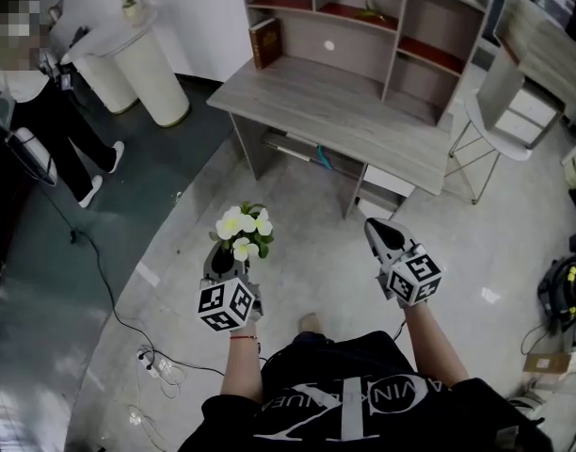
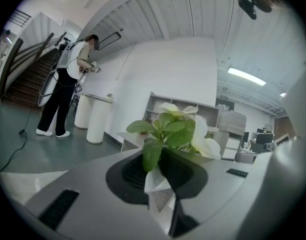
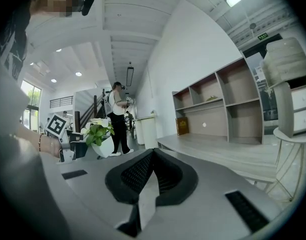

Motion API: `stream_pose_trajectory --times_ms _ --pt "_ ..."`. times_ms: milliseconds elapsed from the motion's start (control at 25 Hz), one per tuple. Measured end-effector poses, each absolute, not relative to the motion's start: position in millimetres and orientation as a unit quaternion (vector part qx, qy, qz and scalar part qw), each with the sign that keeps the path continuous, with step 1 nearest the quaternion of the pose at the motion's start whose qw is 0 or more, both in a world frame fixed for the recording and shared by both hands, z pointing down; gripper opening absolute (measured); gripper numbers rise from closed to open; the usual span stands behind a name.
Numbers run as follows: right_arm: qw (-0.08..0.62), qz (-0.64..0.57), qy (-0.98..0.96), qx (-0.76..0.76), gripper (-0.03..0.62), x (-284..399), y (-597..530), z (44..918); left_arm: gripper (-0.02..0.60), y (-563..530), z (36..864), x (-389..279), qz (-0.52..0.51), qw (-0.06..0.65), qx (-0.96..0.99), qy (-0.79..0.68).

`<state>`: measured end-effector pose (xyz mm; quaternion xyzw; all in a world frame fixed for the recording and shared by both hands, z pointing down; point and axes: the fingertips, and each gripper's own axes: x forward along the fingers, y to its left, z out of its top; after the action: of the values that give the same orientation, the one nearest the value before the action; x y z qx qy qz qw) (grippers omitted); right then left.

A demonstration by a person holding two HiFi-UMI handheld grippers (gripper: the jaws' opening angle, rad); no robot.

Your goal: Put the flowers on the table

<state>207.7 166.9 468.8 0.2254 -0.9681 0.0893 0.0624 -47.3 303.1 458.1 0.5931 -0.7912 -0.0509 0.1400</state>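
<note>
A small bunch of white flowers [image 1: 243, 229] with green leaves stands in a white pot, held over the floor by my left gripper [image 1: 225, 258]. In the left gripper view the flowers [image 2: 175, 129] rise right between the jaws, which are shut on the pot [image 2: 156, 180]. My right gripper [image 1: 376, 228] is level with it on the right, shut, nothing between its pads [image 3: 143, 171]. From the right gripper view the flowers [image 3: 99, 131] show at the left. The grey wooden table [image 1: 363, 125] with a shelf unit on it stands ahead of both grippers.
A brown book [image 1: 266, 41] stands on the table's left end. Two white round pedestals [image 1: 149, 67] and a person in black trousers [image 1: 45, 121] are at the far left. A chair [image 1: 500, 111] stands right of the table. Cables [image 1: 156, 365] lie on the floor at lower left.
</note>
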Motion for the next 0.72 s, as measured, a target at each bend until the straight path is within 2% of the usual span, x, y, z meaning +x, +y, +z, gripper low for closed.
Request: stream_pose_trajectory --times_ms 720 --pt "0.051 0.126 -0.962 0.237 0.009 170 143 484 0.074 289 477 -88 -0.059 0.158 0.585 -0.794"
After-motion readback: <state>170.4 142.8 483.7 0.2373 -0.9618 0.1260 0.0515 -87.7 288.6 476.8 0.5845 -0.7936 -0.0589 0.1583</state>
